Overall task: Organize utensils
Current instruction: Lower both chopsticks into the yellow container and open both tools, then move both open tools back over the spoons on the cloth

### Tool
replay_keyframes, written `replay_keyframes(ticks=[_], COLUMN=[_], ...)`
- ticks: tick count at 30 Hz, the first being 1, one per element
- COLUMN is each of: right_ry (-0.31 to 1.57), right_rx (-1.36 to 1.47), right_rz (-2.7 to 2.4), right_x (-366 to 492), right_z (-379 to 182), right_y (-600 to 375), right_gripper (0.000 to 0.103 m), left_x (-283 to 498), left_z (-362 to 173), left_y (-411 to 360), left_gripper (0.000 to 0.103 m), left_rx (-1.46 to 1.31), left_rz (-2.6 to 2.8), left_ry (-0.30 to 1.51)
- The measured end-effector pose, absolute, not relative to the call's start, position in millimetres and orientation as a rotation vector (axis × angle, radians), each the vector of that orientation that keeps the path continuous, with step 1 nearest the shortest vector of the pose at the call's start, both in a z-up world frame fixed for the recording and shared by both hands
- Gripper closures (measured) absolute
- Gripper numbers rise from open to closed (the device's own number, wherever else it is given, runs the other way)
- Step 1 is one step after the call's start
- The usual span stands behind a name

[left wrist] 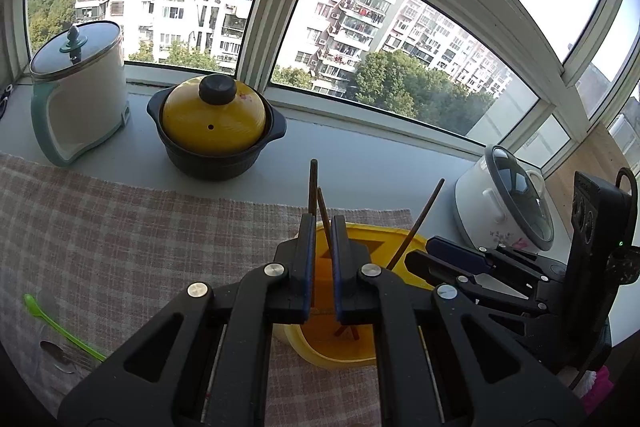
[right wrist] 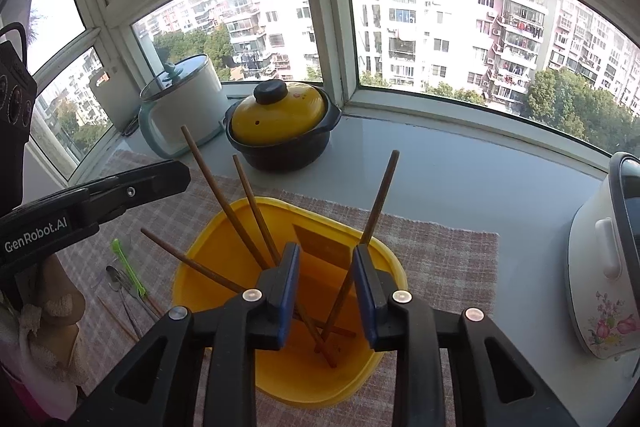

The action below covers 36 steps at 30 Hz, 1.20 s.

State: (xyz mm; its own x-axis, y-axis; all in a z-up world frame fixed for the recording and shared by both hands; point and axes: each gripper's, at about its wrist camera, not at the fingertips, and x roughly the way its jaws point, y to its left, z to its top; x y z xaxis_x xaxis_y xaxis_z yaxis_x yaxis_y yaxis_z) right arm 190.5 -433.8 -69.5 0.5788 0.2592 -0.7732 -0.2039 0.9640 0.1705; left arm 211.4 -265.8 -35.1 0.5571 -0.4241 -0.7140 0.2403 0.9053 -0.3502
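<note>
Four chopsticks [right wrist: 248,211] are seen in one yellow holder [right wrist: 208,259]; the right hand-held gripper [right wrist: 326,259] is spread above it, the left [left wrist: 323,231] pressed together.

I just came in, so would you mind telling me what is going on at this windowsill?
A person is sorting utensils with two hand-held grippers. Four brown chopsticks stand in the yellow container on the checked cloth. The right gripper hangs open over the container, one chopstick between its fingers but not pinched. The left gripper is shut. A green spoon and a metal spoon lie on the cloth.
</note>
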Motion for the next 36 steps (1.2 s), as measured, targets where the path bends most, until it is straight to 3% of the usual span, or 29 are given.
replay_keyframes(ticks=[5,9,13,29,33,36], right_ry=[0.899,0.877,0.866,0.796,0.79,0.782], right_rx=[0.05,0.028,0.022,-0.055,-0.085,-0.097], right_rz=[0.27,0.267,0.276,0.324,0.338,0.346], right_x=[178,167,158,133,130,130], right_z=[-63,-57,-53,-47,-48,-50], right_y=[-428,-420,-411,-348,-327,-312], right_gripper=[0.071,0.059,0.058,0.016,0.013,0.009], left_x=[201,190,179,136,126,118], left_z=[-34,-32,-28,-30,-37,-44], left_y=[-256,-244,-227,-137,-113,-93], left_gripper=[0.098,0.098,0.098,0.097,0.076,0.075], left_rx=[-0.222,-0.222,-0.219,-0.187,-0.189,-0.195], left_rz=[-0.39,-0.379,-0.362,-0.226,-0.186,-0.147], left_ry=[0.897,0.893,0.888,0.879,0.889,0.901])
